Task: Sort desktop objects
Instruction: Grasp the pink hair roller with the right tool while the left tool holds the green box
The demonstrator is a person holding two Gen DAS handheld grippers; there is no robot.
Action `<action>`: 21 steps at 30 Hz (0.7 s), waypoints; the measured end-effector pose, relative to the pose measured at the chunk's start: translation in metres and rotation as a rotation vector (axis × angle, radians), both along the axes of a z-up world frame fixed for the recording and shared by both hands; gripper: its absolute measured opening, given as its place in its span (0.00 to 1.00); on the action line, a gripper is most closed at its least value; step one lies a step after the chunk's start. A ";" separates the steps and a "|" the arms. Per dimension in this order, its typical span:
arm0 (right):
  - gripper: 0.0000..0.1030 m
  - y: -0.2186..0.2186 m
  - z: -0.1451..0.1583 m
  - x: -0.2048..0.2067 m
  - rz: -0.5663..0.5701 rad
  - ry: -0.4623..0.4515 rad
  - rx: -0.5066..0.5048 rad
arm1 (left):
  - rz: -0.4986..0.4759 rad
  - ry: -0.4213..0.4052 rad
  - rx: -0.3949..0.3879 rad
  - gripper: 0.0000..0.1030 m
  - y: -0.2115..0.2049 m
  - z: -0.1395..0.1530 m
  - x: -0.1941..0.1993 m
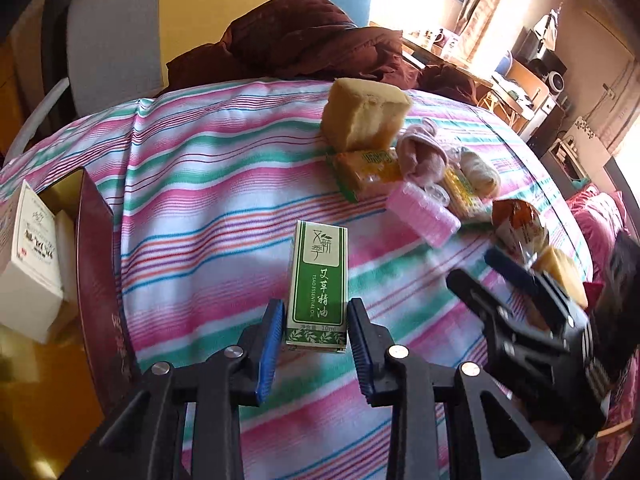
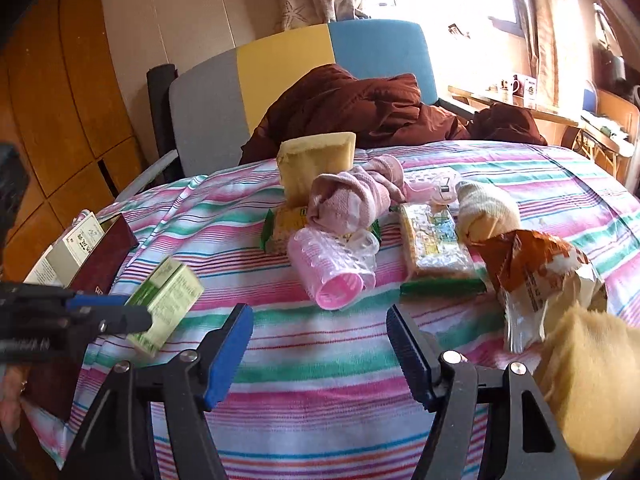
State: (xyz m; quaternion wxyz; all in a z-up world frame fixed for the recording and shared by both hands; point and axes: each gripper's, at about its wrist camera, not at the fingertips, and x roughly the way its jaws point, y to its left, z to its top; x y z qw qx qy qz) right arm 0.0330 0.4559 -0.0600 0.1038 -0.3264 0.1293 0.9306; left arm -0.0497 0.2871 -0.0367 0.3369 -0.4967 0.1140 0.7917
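The left gripper [image 1: 314, 344] brackets the green box [image 1: 318, 288], pads not visibly touching; the right gripper [image 2: 320, 344] gapes empty. One white carton [image 1: 28, 256] sits boxed at the bedspread's left edge (most clutter [image 2: 360, 232] remains mid-spread).

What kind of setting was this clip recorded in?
Most likely a lived-in room at home, perhaps a bedroom or living room. A striped pink, green and white cloth covers the work surface, a dark brown padded jacket is heaped on a grey, yellow and blue chair, and curtains hang at a sunlit window.
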 end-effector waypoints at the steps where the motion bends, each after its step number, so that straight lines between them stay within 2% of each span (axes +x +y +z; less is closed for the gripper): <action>1: 0.69 0.002 0.001 -0.006 0.006 -0.007 0.001 | -0.012 0.014 -0.006 0.31 -0.002 0.000 0.008; 7: 0.70 0.023 -0.002 -0.034 0.024 -0.060 -0.031 | -0.051 0.056 -0.004 0.31 -0.010 -0.009 0.037; 12: 0.70 0.030 -0.007 -0.053 0.051 -0.091 -0.046 | -0.031 0.075 0.039 0.32 -0.013 -0.016 0.035; 16: 0.60 0.029 -0.011 -0.061 0.065 -0.111 -0.036 | -0.014 0.038 0.091 0.33 -0.014 -0.025 0.027; 21: 0.57 0.021 -0.009 -0.058 0.084 -0.107 -0.008 | -0.013 0.050 0.130 0.37 -0.013 -0.032 0.025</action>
